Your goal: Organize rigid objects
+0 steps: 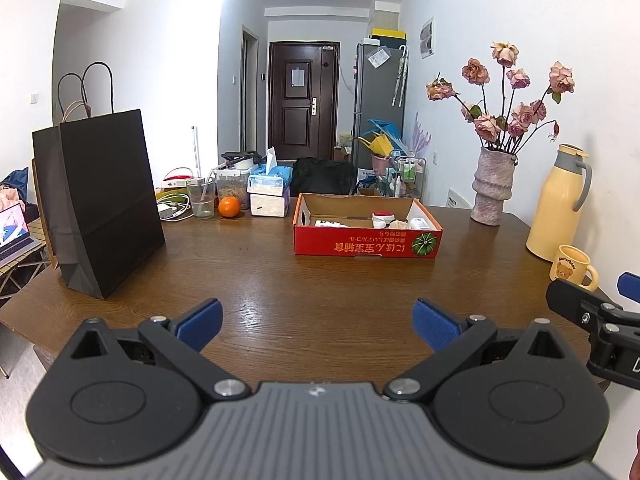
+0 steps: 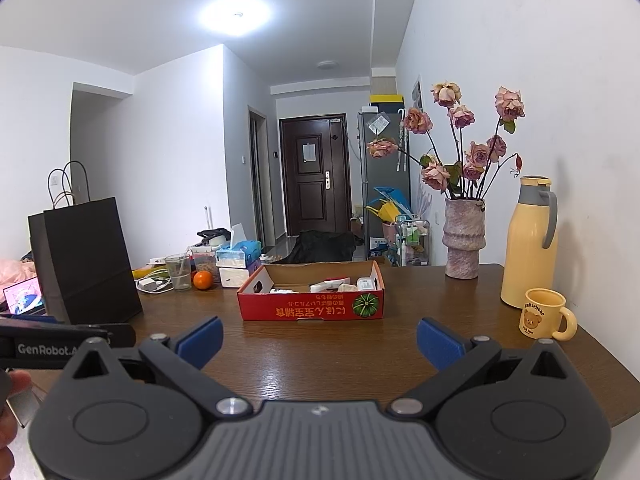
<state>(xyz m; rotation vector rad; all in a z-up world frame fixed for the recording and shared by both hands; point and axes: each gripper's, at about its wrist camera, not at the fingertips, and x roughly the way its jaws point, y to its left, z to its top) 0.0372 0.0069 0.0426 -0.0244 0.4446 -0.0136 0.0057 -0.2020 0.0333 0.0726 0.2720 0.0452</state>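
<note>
Left tongs (image 1: 316, 326) and right tongs (image 2: 319, 342), both spread wide and empty, hover low in frame over the counter (image 1: 320, 292); small items lie in the red box (image 1: 367, 245) at centre: fits start or finish

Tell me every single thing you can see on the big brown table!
paper bag: 1, black, left side, upright
cardboard box: 1, red, middle, small items inside
orange: 1, far left, beside the glass
glass: 1, clear, left of the orange
tissue packs: 2, stacked, behind the orange
vase: 1, pinkish, dried roses, right
thermos jug: 1, yellow, by the wall
mug: 1, yellow, bear picture, before the jug
table: 1, brown wood
left gripper: open, empty
right gripper: open, empty
</note>
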